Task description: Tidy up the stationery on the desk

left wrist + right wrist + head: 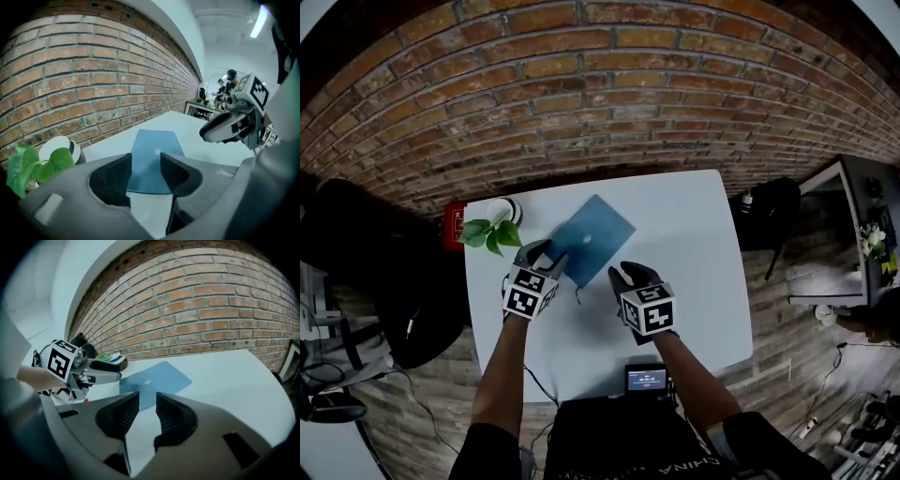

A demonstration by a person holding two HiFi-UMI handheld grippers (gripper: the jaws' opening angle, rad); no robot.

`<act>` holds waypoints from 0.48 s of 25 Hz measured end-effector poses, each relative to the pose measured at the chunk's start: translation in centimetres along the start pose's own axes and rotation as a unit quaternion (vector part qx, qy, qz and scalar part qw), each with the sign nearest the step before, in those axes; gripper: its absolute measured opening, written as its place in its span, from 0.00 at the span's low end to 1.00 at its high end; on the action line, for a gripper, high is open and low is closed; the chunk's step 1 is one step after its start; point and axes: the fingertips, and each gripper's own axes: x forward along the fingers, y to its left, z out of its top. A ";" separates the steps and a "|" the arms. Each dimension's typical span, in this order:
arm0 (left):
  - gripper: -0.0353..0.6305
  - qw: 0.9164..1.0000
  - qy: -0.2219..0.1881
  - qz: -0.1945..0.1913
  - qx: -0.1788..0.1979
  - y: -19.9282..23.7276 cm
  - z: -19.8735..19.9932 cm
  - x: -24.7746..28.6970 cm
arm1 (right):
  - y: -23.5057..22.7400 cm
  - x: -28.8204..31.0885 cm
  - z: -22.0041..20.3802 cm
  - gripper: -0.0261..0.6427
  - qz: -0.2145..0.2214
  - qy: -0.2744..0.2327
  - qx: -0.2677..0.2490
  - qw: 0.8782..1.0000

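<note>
I see the desk (694, 281) as a smooth white top with a soft, matt look. The blue cover (595, 239) on it is smooth and has a faint sheen. The brick wall (609, 84) is rough and dull. The left gripper (146, 159) and the right gripper (147, 397) look like matt grey plastic, with ribbed black pads (174, 172). The plant leaves (28, 166) look glossy.

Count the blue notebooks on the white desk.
1. The blue notebook lies flat on the desk, right of the potted plant, just ahead of the left tool. None seems hidden.
</note>
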 end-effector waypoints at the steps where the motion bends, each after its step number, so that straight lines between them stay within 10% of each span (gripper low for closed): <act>1: 0.33 1.000 0.006 -0.002 -0.002 0.4 -0.3 0.7 | -0.1 0.6 -0.3 0.22 -0.002 0.004 0.009 1.000; 12: 0.39 0.998 0.048 0.013 -0.030 3.0 -3.1 4.7 | 0.0 5.3 -2.4 0.32 -0.009 0.030 0.080 0.996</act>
